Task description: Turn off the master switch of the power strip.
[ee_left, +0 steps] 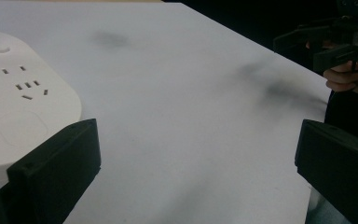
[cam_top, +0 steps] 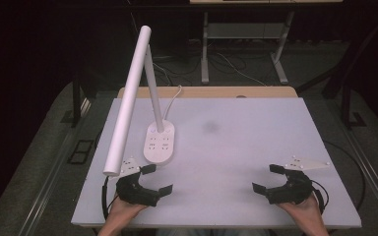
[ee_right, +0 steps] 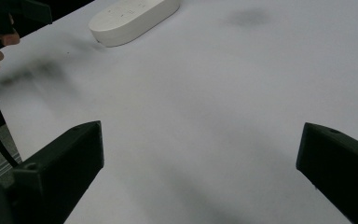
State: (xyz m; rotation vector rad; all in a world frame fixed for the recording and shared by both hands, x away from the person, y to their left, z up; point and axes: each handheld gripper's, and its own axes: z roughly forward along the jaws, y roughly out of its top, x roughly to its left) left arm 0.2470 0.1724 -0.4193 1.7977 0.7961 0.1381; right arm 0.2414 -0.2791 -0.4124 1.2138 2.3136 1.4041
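A: Any legible markings on the desk lamp (cam_top: pixel 142 98)?
B: None; socket slots on its base. It stands at 10 o'clock on the white table (cam_top: pixel 256 132).
A: Claws?
B: Left gripper (cam_top: pixel 156 179) and right gripper (cam_top: pixel 269 178) spread wide, empty. Dark room, cables on grey floor

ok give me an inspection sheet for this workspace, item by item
surface: white table, faint dark smudge near the middle
job's things: white desk lamp on an oval base with sockets, standing at the left
clutter: nothing seen
grippers: left gripper open, just in front of the lamp base; right gripper open at the near right; nothing between the jaws of either
cables: white lamp cord runs off the far edge; black cable trails from the left gripper
surroundings: dark room, table legs and floor cables behind
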